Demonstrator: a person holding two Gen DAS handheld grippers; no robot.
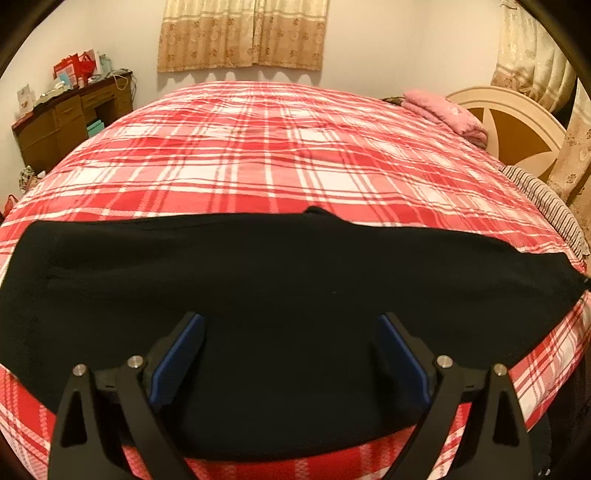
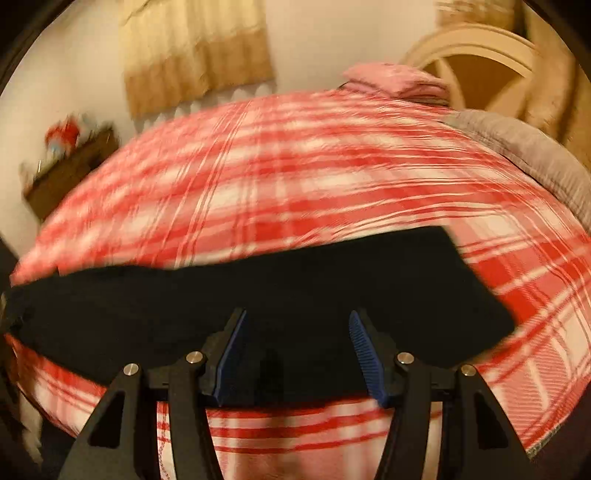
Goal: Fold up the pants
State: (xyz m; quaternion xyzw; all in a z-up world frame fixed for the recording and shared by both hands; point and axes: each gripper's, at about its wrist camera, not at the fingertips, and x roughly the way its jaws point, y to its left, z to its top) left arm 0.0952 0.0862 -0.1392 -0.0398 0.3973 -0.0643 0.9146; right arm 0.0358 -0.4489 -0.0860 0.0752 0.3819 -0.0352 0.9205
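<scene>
Black pants (image 1: 258,295) crosswise (bed (image 1: 280,147))

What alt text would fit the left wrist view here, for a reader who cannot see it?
Black pants lie flat across the near edge of a bed with a red and white plaid cover, and the open left gripper hovers over them, holding nothing. Behind are a pink folded blanket, a cream headboard, a wooden desk and beige curtains.
</scene>
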